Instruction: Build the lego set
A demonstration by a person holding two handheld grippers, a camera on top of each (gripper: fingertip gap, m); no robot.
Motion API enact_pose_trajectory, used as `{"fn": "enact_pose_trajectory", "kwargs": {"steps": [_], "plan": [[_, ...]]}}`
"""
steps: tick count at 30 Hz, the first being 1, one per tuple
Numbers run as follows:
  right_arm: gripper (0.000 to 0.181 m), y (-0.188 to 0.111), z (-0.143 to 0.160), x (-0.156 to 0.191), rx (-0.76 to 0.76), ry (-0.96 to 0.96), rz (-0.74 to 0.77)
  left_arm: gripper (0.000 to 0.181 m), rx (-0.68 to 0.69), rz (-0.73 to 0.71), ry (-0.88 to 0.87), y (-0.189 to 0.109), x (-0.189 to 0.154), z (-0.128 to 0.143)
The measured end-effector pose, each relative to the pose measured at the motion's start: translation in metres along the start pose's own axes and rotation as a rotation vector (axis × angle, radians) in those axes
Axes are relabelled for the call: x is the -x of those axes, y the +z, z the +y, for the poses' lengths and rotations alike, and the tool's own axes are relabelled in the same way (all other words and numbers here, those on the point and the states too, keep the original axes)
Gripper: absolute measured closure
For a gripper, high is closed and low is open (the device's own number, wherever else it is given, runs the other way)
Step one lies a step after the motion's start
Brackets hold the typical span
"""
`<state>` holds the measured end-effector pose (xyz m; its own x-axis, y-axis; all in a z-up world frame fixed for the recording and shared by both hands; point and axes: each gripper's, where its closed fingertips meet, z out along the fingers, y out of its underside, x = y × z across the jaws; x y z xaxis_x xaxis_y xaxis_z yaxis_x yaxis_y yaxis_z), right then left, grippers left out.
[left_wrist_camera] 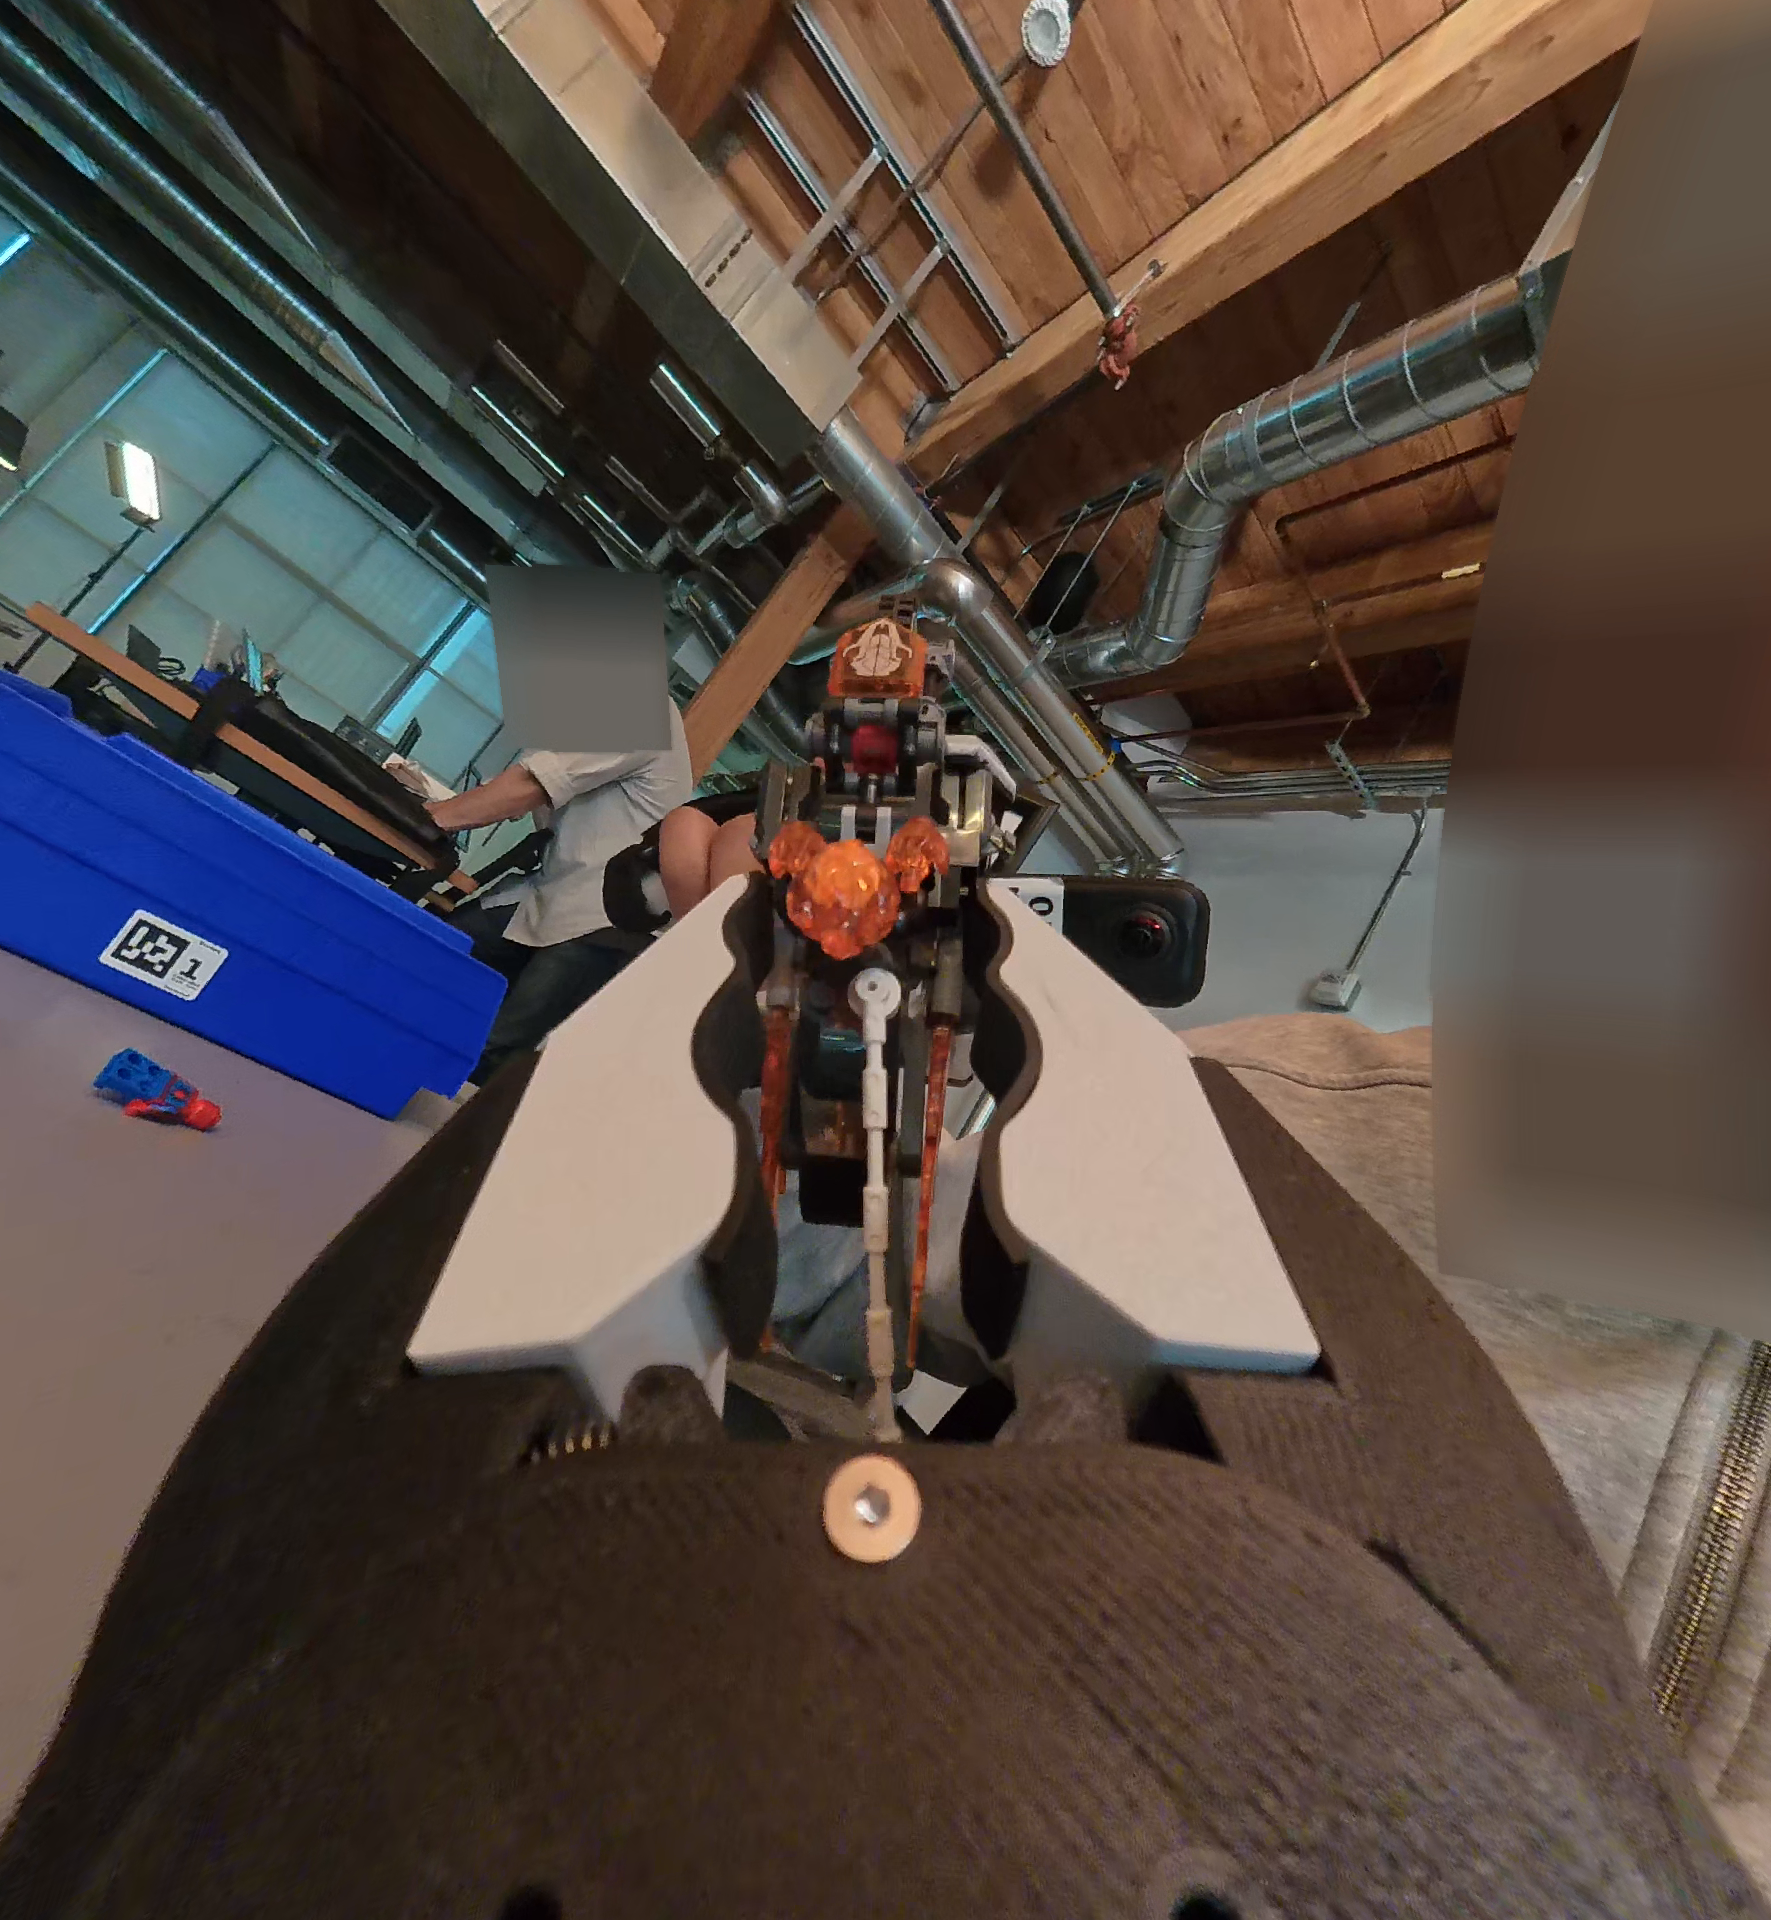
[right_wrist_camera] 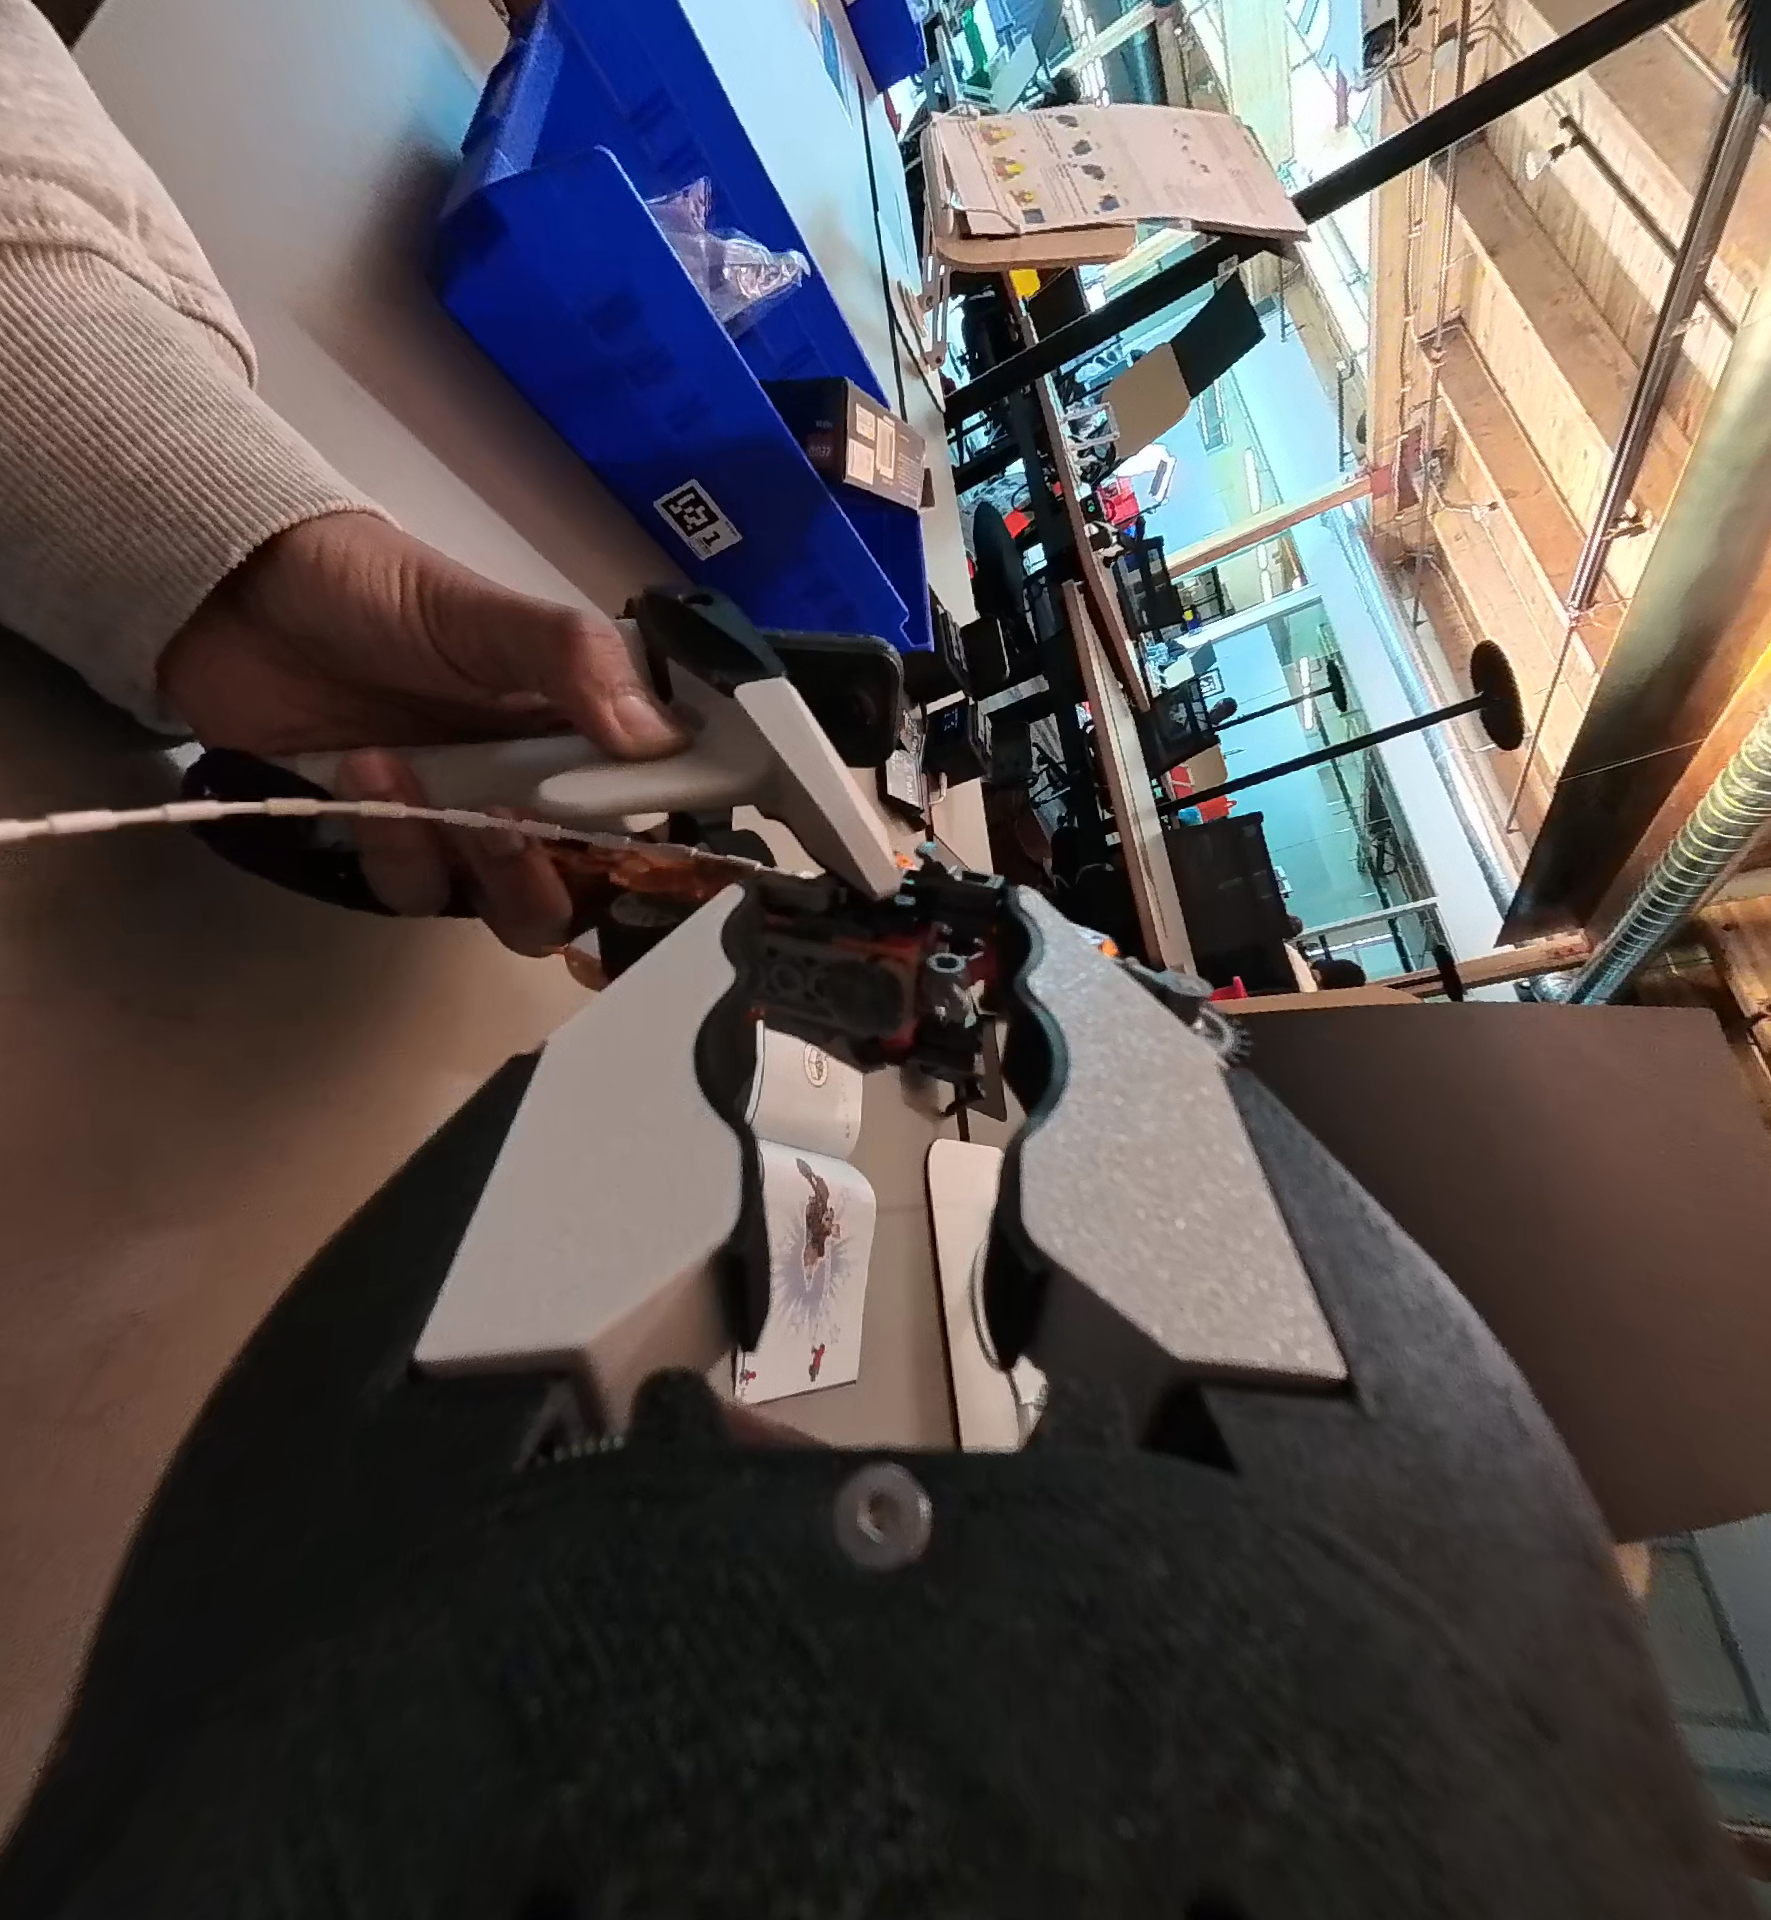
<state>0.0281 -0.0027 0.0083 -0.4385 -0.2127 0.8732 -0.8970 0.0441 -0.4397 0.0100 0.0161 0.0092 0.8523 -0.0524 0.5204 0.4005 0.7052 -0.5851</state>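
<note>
Gripping the lego model (left_wrist_camera: 850,894) between them above the worktop (right_wrist_camera: 185,1091), left gripper (left_wrist_camera: 860,935) and right gripper (right_wrist_camera: 865,966) were both closed on it; the loose white chain (left_wrist_camera: 876,1143) seemingly needed fastening next, requiring a steady hold.

Two claws (left_wrist_camera: 865,997) (right_wrist_camera: 865,997), one model (left_wrist_camera: 860,831) (orange-flamed), two bins (right_wrist_camera: 652,343).
</note>
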Motion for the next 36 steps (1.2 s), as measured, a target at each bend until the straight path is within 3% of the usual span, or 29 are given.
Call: {"fn": "enact_pose_trajectory", "kwargs": {"steps": [9,19,25,29,32,36], "plan": [[0.134,0.000,-0.003,-0.002,-0.006,0.006,0.009,0.147,-0.013,0.009,0.006,-0.002,-0.002,-0.003],[0.133,-0.016,0.000,-0.017,-0.066,0.181,0.085,0.146,-0.004,-0.059,0.082,-0.008,0.001,-0.010],[0.135,-0.034,0.037,-0.034,-0.067,0.425,0.225,0.147,0.121,-0.197,0.261,-0.017,0.005,-0.010],[0.147,-0.031,0.068,-0.019,-0.114,0.652,0.247,0.147,0.246,-0.279,0.376,-0.021,0.011,0.000],[0.150,-0.029,0.087,-0.006,-0.206,0.791,0.309,0.147,0.239,-0.221,0.391,-0.019,0.002,0.001],[0.150,-0.030,0.091,0.003,-0.279,0.882,0.270,0.147,0.106,0.022,0.272,-0.019,-0.033,-0.013]]}}
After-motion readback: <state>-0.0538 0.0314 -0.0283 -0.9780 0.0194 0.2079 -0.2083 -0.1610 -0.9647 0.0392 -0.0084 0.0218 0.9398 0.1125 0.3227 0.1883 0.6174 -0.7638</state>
